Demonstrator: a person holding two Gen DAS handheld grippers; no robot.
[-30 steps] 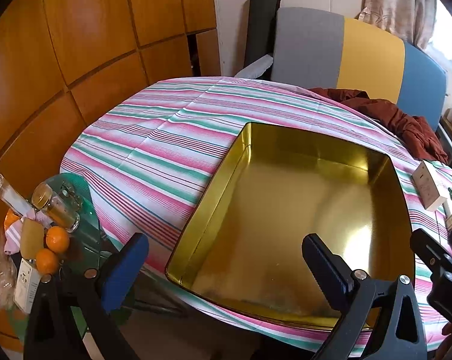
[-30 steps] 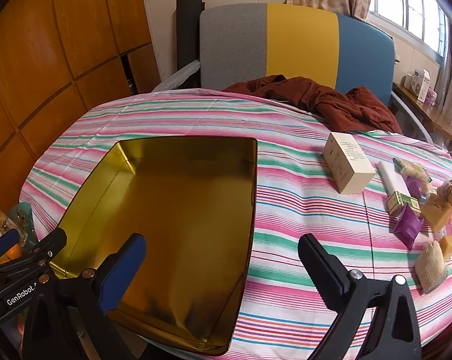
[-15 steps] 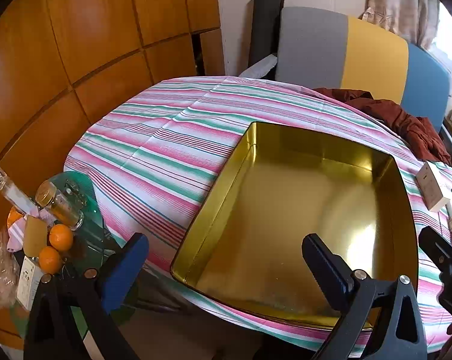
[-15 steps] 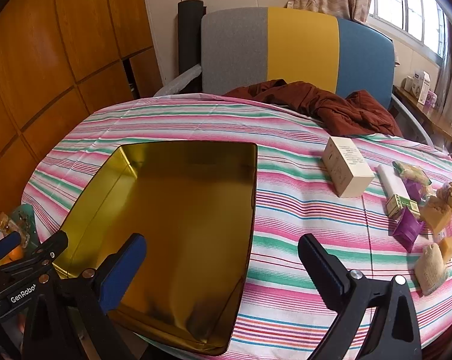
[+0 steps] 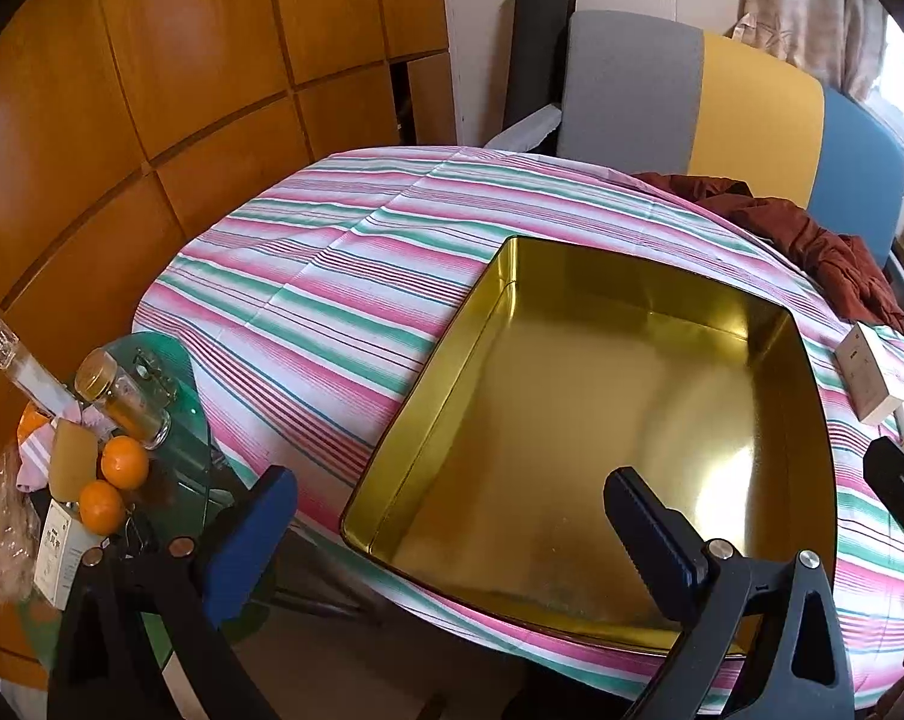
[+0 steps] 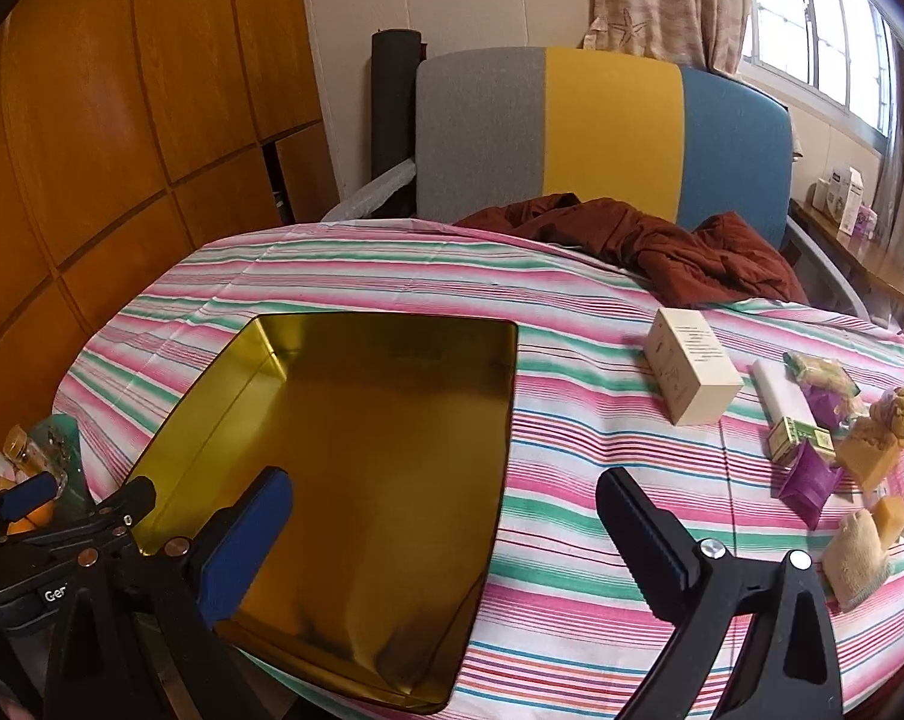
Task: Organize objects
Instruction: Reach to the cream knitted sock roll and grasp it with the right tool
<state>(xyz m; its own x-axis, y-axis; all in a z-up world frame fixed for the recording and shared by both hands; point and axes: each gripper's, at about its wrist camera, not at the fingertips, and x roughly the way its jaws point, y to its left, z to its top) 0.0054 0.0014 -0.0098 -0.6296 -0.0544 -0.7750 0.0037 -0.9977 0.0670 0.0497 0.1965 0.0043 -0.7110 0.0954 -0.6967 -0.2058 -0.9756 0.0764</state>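
Observation:
An empty gold tin tray (image 5: 679, 300) lies on the striped round table (image 5: 332, 276); it also shows in the right wrist view (image 6: 272, 336). A cream box (image 6: 688, 372), a white bar (image 6: 778, 390), a green box (image 6: 802, 435), a purple packet (image 6: 808, 480), a tan pouch (image 6: 856, 558) and small soaps lie at the table's right. My left gripper (image 5: 452, 516) is open and empty over the tray's near edge. My right gripper (image 6: 443, 510) is open and empty over the tray's near right corner.
A brown-red cloth (image 6: 661, 240) lies at the table's far edge before a grey, yellow and blue chair (image 6: 607, 138). A glass side table (image 5: 176, 444) at the left holds oranges (image 5: 125, 462), a jar and bottles. Wooden panels stand at the left.
Both grippers have drawn back and risen a little, so the table looks slightly farther. Nothing on the table has moved.

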